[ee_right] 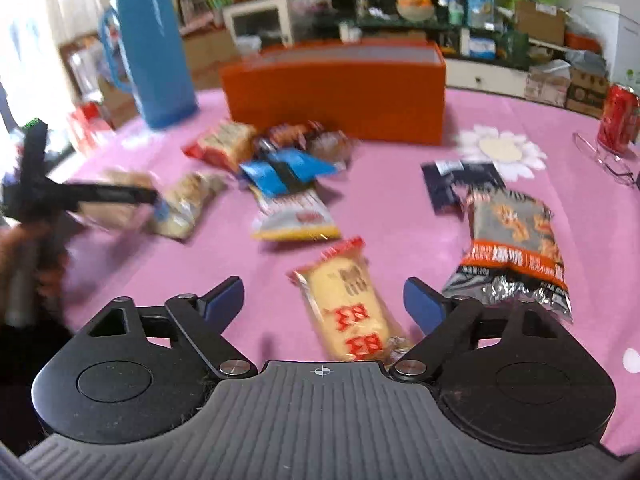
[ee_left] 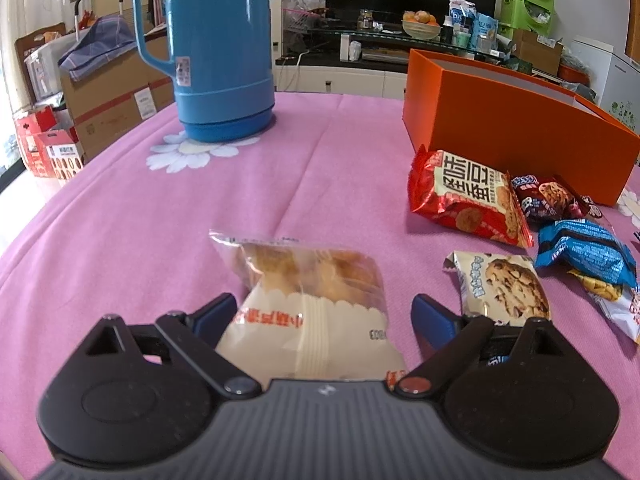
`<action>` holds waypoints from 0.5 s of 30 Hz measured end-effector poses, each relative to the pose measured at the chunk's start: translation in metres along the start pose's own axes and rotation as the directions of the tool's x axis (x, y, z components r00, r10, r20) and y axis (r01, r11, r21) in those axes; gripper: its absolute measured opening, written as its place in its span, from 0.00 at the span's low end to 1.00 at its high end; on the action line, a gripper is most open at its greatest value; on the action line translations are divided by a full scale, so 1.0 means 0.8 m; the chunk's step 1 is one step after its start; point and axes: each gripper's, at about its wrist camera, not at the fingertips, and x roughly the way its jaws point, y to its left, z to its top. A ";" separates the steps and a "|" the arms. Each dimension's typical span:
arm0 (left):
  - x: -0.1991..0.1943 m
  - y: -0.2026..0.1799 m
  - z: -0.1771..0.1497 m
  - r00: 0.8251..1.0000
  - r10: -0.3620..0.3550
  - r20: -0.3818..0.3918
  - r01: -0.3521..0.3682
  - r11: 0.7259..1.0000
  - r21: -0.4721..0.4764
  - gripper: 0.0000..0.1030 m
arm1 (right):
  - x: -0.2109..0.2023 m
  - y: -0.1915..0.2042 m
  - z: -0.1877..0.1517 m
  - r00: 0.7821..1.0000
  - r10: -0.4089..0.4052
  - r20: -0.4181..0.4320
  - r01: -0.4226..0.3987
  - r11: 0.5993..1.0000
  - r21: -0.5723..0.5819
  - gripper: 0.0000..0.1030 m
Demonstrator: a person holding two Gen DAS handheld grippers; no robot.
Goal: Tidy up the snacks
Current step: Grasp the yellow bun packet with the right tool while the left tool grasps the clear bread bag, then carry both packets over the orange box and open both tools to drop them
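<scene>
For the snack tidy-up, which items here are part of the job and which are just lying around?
Part of the job:
orange box
clear pastry packet
yellow wafer packet
red cracker bag
blue packet

Lying about:
blue thermos
red can
glasses

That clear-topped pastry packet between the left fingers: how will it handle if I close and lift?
The pastry packet looks puffy and light, so it should probably lift easily. Its glossy film may slip or crumple between the left gripper fingers. The crumbly-looking pieces inside are likely fragile, so a gentle squeeze seems wise.
</scene>
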 end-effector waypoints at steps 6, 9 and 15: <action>0.000 0.000 0.001 1.000 -0.014 -0.004 0.014 1.000 0.010 0.80 | 0.021 0.010 -0.020 0.998 -0.052 -0.023 0.050 0.996 -0.075 0.55; -0.006 0.001 0.006 0.999 -0.049 -0.006 0.049 0.998 0.024 0.60 | 0.012 0.005 -0.022 0.998 -0.055 -0.005 0.055 0.996 -0.072 0.26; -0.039 0.022 0.024 0.992 -0.128 0.010 0.128 0.987 -0.098 0.57 | 0.003 -0.021 -0.003 0.999 0.045 -0.008 -0.044 0.997 0.066 0.16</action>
